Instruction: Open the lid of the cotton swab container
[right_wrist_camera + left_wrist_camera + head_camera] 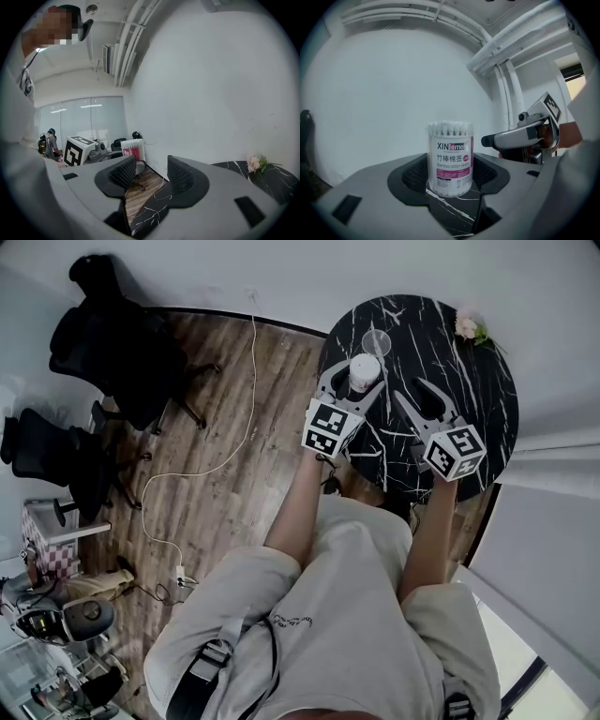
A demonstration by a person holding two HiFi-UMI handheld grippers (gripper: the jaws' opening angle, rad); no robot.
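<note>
The cotton swab container (364, 367) stands upright on the round black marble table (469, 399). Its white swab tips show bare at the top (450, 127), with no lid on it. A clear round lid (376, 341) lies flat on the table just beyond it. My left gripper (354, 382) (451, 176) is shut on the container's lower half, a pad against each side. My right gripper (408, 390) (151, 171) hovers to the right of the container, open, with nothing between its jaws. It also shows in the left gripper view (520, 136).
A small pink flower (469, 327) (255, 163) lies at the table's far edge. A white wall runs close behind the table. Black office chairs (122, 343) and a white cable (216, 460) are on the wooden floor to the left.
</note>
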